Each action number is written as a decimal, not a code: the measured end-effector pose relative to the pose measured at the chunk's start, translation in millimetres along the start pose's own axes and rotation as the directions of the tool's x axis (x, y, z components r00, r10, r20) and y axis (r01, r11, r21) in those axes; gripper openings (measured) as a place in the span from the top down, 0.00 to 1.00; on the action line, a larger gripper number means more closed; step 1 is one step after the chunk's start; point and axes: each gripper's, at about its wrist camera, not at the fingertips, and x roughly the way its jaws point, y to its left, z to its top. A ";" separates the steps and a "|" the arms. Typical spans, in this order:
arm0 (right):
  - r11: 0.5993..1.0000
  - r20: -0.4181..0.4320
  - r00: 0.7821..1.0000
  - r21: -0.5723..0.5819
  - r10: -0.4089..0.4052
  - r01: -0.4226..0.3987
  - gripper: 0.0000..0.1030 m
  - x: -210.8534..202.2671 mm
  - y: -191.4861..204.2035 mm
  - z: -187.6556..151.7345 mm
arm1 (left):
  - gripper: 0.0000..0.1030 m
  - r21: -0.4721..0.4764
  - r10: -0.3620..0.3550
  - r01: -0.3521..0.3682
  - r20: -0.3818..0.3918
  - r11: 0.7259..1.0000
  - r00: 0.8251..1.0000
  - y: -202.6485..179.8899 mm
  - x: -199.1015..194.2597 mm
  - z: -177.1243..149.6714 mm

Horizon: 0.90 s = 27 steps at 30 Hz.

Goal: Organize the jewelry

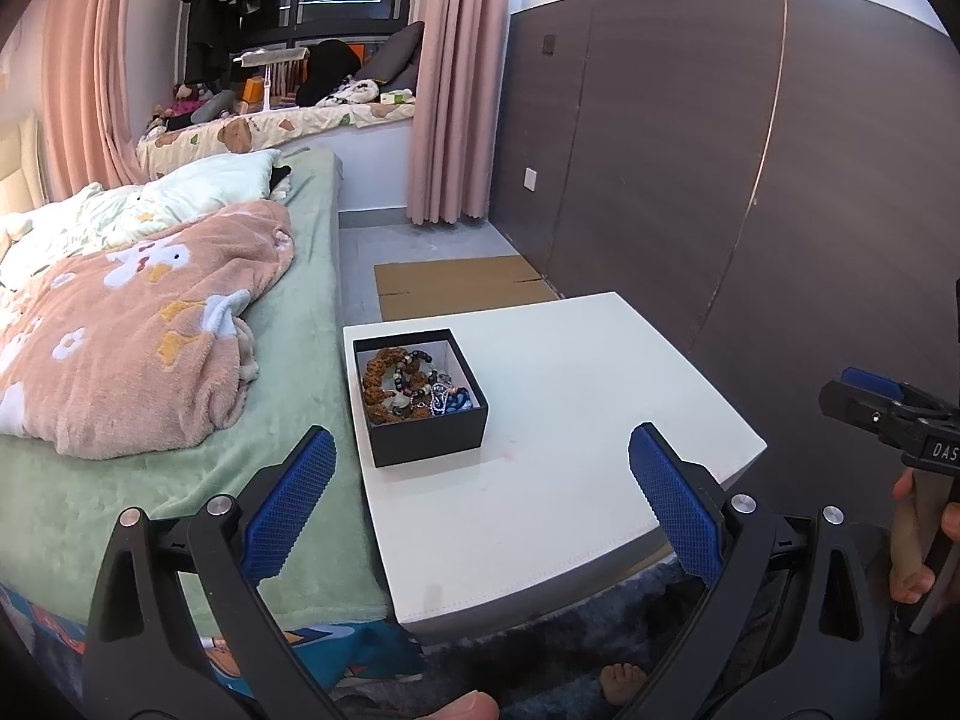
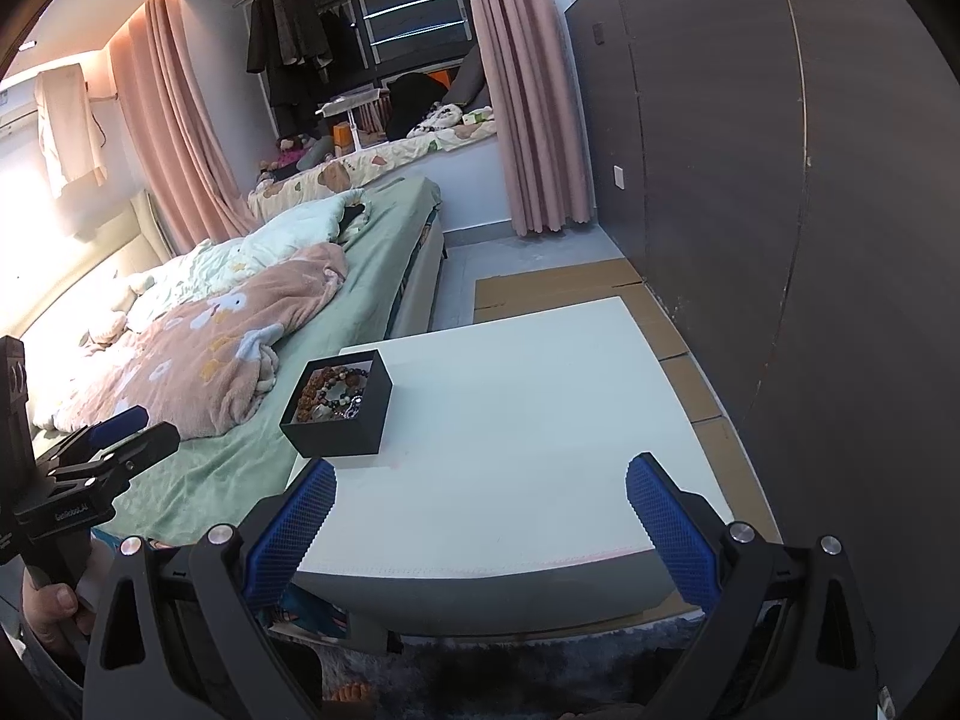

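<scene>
Black box point(image 1: 423, 399) sits on the white table point(image 1: 570, 438), at the corner nearest the bed point(image 1: 288, 360); lid off, interior open to view. Inside: a heap of jewelry point(image 1: 414, 384), including a chunky brown bead bracelet point(image 1: 381, 375), a strand of dark mixed beads, a silvery piece and something blue at the box's right inner corner. Individual pieces are tangled and probably overlap; exact count cannot be read at this resolution. Left gripper point(image 1: 480, 462) hangs above the near part of the table, blue-padded fingers point(image 1: 294, 498) spread wide, nothing between them; box lies ahead and slightly left of its centre line, not touching either finger. Right gripper point(image 2: 480, 480) likewise hangs over the near table edge, fingers point(image 2: 669, 519) spread wide and empty; from the right wrist view the box point(image 2: 339, 405) is ahead and to the left, close to the left finger tip but apart from it. Each gripper shows at the margin of the other's view, both held off the table. Pink flowered blanket point(image 1: 138, 336) lies rumpled on the green sheet. Flat cardboard point(image 1: 456, 285) lies on the floor beyond the table, beside the dark wardrobe point(image 1: 750, 180).
</scene>
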 end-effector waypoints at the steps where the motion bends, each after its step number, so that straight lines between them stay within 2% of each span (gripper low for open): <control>1: 1.000 0.001 1.000 0.000 0.000 0.000 0.08 -0.3 -0.1 0.0 | 0.05 0.000 0.001 -0.001 -0.001 1.000 1.000 0.1 -0.1 0.0; 27: 1.000 -0.005 1.000 -0.001 -0.004 0.004 0.08 -0.5 -2.2 -1.3 | 0.05 -0.007 0.007 -0.006 0.031 1.000 0.999 1.7 -7.2 -0.6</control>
